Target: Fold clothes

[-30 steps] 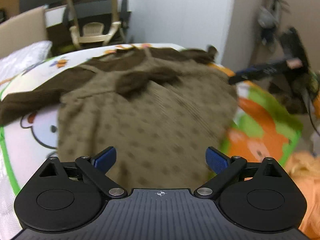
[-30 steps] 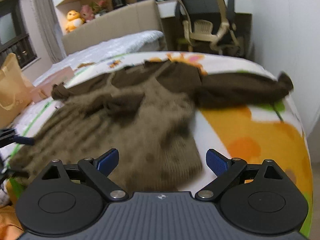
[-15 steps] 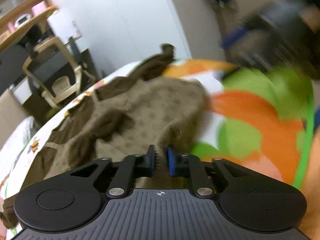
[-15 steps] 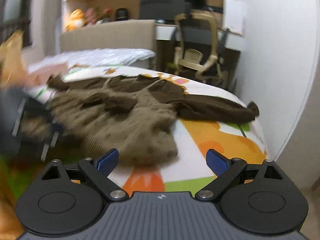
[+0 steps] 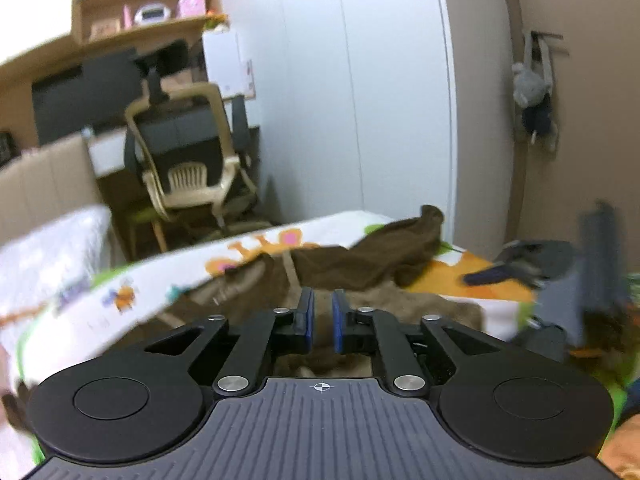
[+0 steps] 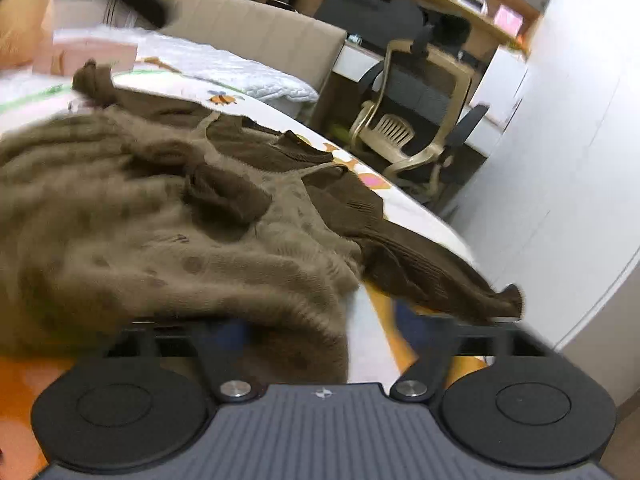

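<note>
Much here is blurred or covered. In the right wrist view the fingers of the right gripper (image 6: 320, 328) are smeared by motion, and the olive-brown hem of the sweater (image 6: 168, 240) drapes over the left one, so only dim blue patches of the pads show; the linkages stand wide apart, the fingers released with the hem corner lying between them, though whether either pad touches the cloth cannot be told. In the left wrist view the left gripper (image 5: 322, 320) has its blue pads drawn close together with a narrow gap between them; brown knit lies right under and behind the fingers, but their own bodies hide whether any fabric is pinched, so clenched on cloth or merely closed cannot be told. The sweater (image 5: 372, 260) lies spread on the bed (image 5: 132, 292), over a cartoon-printed sheet in white, orange and green; its body is lighter and spotted, its sleeves a darker brown, one sleeve (image 6: 440, 272) trailing toward the bed's far edge by the white wall. The right gripper appears in the left view only as a dark streak (image 5: 520, 264) at the right. The office chair (image 6: 420, 120) stands beyond the bed, and the shelf (image 5: 148, 24) above holds small pink and white items too soft to identify.
</note>
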The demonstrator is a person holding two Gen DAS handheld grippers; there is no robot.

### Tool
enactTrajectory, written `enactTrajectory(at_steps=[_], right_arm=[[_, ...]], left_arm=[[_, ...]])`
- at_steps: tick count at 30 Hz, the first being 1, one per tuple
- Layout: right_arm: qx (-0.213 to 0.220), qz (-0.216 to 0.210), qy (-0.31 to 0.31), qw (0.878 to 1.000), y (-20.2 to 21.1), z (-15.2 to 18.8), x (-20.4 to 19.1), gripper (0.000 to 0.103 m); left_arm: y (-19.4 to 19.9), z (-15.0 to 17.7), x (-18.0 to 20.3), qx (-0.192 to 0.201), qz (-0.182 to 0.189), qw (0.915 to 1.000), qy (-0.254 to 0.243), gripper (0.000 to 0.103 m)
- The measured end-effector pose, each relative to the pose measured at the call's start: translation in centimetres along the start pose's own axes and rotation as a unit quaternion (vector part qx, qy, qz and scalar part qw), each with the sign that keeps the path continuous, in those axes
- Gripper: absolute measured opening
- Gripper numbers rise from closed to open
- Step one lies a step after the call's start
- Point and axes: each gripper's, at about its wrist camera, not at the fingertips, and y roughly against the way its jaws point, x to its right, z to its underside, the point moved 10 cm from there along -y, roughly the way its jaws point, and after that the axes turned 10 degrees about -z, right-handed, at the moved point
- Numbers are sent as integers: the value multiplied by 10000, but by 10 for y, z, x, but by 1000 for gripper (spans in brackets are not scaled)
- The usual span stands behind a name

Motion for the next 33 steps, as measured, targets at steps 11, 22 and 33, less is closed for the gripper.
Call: enactTrajectory(at_steps=[11, 22, 33], right_arm=[[682, -1000, -346, 9921, 91, -62, -16, 14], [126, -535, -411, 9976, 75, 11, 16, 63], [-7, -1710, -962, 9806, -27, -8, 12, 63]], left_arm=[[5, 63, 92, -153, 436, 9921, -1168, 95], [-72, 40, 66, -668, 390, 9962, -399, 13], [-76, 8, 6, -728, 506, 9946, 545, 13]])
